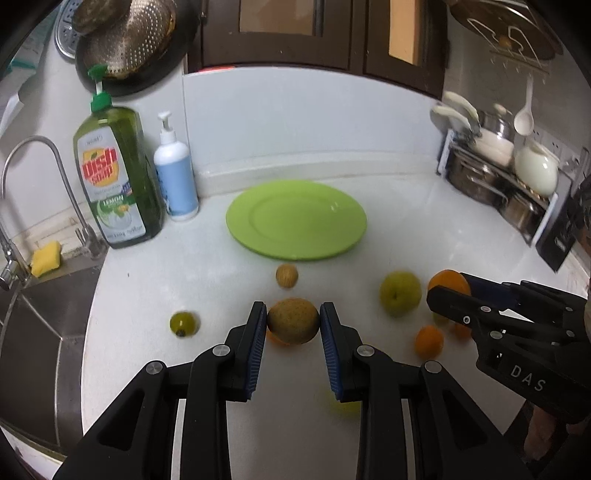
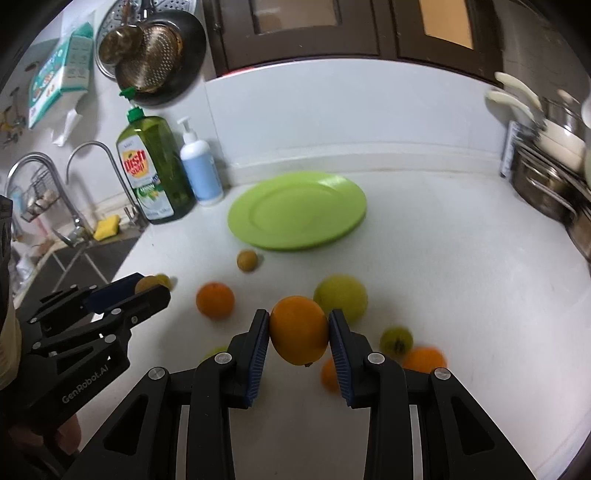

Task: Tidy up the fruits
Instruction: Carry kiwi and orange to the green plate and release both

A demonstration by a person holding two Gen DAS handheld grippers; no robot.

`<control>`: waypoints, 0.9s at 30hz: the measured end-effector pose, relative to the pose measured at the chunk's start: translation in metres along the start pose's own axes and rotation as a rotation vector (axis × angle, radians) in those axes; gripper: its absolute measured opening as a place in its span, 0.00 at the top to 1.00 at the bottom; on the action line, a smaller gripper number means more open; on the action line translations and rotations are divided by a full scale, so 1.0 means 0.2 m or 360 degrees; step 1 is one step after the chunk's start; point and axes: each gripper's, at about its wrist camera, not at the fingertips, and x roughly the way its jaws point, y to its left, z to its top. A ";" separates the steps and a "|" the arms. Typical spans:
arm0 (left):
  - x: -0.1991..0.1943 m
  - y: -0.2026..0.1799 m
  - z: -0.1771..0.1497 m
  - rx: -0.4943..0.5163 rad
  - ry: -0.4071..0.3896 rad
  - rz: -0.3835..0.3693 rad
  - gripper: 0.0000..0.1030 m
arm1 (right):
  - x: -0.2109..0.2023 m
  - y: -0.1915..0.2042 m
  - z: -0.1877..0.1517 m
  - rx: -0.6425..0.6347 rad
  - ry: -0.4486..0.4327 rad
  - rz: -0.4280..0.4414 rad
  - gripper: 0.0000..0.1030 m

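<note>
got my left gripper (image 1: 293, 320) clamped on a kiwi (image 1: 293, 320), right gripper (image 2: 299, 329) pinching an orange (image 2: 299, 329), green plate (image 1: 295, 221) dead ahead. both look firm but roundish, so i'd guess slippery; squeezing across the widest part seems best.

White kitchen counter corner

A glossy white countertop (image 1: 424, 229) meets pale wall panels (image 1: 295, 122); dark brown wooden cabinets (image 1: 284, 33) hang at the far side, and a steel sink (image 1: 33, 317) with curved chrome faucet (image 1: 55, 166) sits left.
</note>
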 end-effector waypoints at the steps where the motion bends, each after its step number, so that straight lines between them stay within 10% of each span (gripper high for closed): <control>1: 0.00 -0.01 0.03 0.0002 -0.0016 0.0017 0.71 | 0.00 -0.01 0.03 -0.0011 -0.0010 0.0022 0.67; 9: 0.05 -0.08 0.24 -0.0023 -0.0082 0.0042 0.71 | 0.08 -0.08 0.26 -0.0124 -0.0039 0.0187 0.67; 27: 0.57 -0.01 0.58 0.0022 0.0185 0.0032 0.71 | 0.61 -0.20 0.73 -0.0324 0.0192 0.0330 0.67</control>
